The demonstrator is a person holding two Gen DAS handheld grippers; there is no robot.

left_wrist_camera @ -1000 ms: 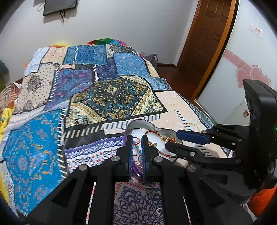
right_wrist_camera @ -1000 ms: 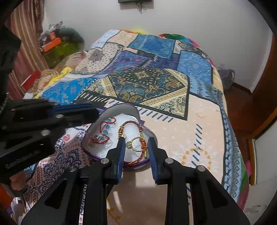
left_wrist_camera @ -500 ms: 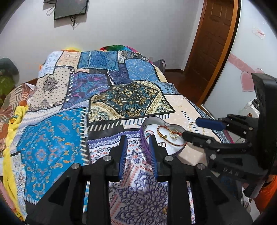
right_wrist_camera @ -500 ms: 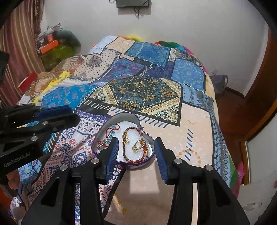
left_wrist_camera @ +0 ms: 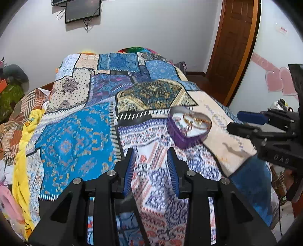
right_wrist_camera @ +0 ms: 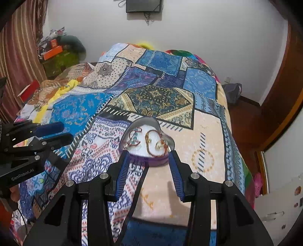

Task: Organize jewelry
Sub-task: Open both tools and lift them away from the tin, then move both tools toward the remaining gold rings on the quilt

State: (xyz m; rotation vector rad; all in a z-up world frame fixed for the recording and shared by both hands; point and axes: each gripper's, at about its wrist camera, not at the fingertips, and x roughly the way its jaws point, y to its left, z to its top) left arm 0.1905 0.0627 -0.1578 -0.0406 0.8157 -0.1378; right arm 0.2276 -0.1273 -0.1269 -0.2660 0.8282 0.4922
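Note:
A purple heart-shaped tin (left_wrist_camera: 186, 132) with a white lining sits on the patchwork bedspread (left_wrist_camera: 79, 132); it also shows in the right wrist view (right_wrist_camera: 151, 159). Inside lie a red-and-gold bracelet (right_wrist_camera: 154, 145) and a thin red bracelet (right_wrist_camera: 133, 137). My left gripper (left_wrist_camera: 151, 168) is open and empty, pulled back to the left of the tin. My right gripper (right_wrist_camera: 149, 173) is open and empty, just in front of the tin's near edge. The right gripper also shows at the right in the left wrist view (left_wrist_camera: 246, 124).
The bed's right edge (right_wrist_camera: 234, 151) drops to a wooden floor by a brown door (left_wrist_camera: 233, 47). Piled clothes and boxes (right_wrist_camera: 55, 56) lie along the left side. A screen hangs on the far wall (right_wrist_camera: 144, 5).
My left gripper let go of the tin's rim, opened and drew back to the left. My right gripper opened wider and backed away from the tin.

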